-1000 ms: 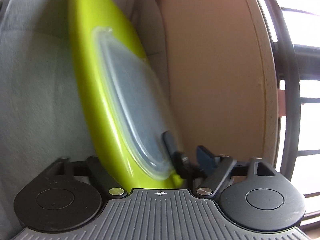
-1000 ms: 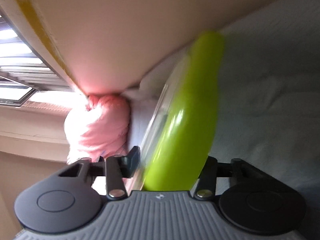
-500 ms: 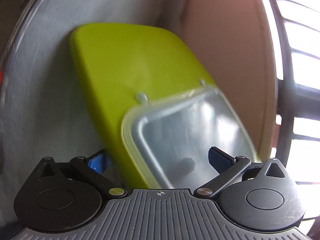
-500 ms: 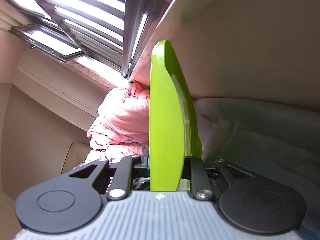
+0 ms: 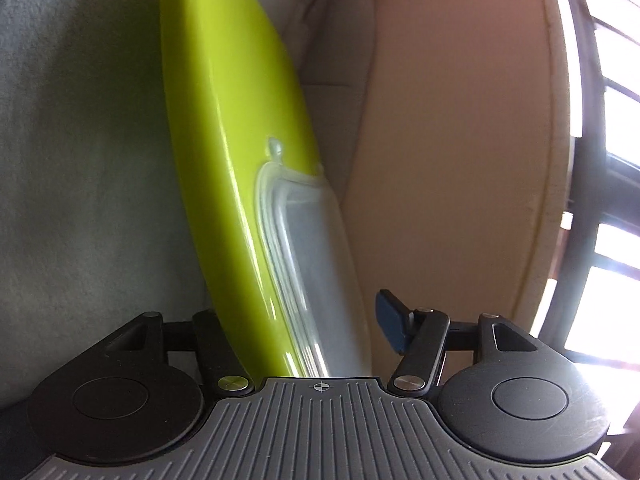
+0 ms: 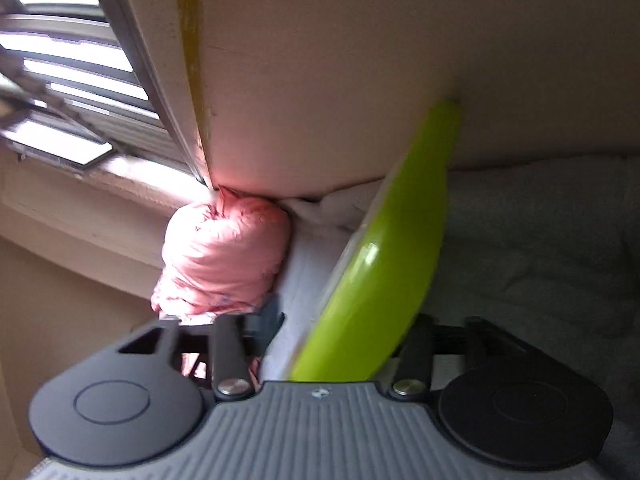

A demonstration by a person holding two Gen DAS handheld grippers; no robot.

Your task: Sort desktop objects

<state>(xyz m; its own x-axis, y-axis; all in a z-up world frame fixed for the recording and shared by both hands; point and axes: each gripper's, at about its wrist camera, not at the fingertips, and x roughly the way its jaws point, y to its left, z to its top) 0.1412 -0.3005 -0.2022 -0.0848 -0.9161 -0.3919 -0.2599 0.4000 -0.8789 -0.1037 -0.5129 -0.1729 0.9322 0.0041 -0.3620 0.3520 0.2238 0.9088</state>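
Note:
A lime-green flat case (image 5: 224, 128) with a clear plastic window panel (image 5: 312, 264) stands on edge between the fingers of my left gripper (image 5: 304, 320). The left jaws stand wide, and the blue right pad (image 5: 390, 320) is clear of the case; the left finger is hidden behind the case. The same green case (image 6: 384, 272) sits between the fingers of my right gripper (image 6: 340, 332), tilted to the right. The right jaws also stand wide, with a gap on the left side. The case leans toward a tan board (image 5: 452, 140).
Grey fabric (image 5: 80, 160) lies to the left in the left wrist view and to the right in the right wrist view (image 6: 540, 248). A pink bundled cloth (image 6: 224, 256) sits by the tan board (image 6: 360, 60). A window with slats (image 6: 60, 60) is beyond.
Both views have swung; the green case turned from flat-on back to edge-on in the left view and now tilts right in the right view. The right jaws have opened off the case.

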